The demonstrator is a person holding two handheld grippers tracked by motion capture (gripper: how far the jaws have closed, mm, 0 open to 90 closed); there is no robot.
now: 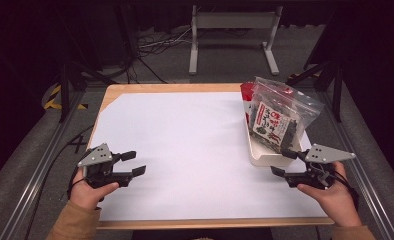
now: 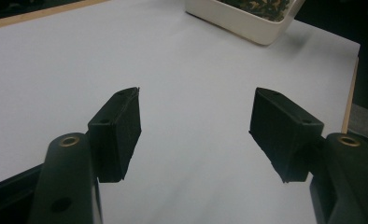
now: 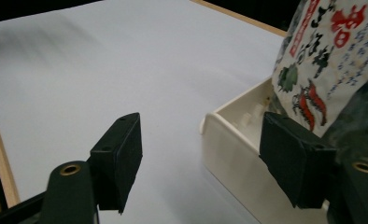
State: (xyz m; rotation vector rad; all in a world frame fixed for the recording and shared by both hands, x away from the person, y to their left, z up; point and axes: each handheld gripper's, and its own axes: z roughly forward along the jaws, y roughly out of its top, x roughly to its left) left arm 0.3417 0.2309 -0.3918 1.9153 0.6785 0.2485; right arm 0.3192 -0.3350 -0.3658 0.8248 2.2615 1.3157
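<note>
A white rectangular tray stands at the right side of the table and holds a clear zip bag of dark dried food with a red and white label, which leans upright in it. My right gripper hovers open at the tray's near end; in the right gripper view its jaws straddle the tray's corner, with the bag just beyond. My left gripper is open over the white sheet at the left, with nothing between its fingers.
A white sheet covers most of the wooden table, whose edge shows along the front. Aluminium rails run along both sides. A grey stand and cables sit on the floor beyond the table.
</note>
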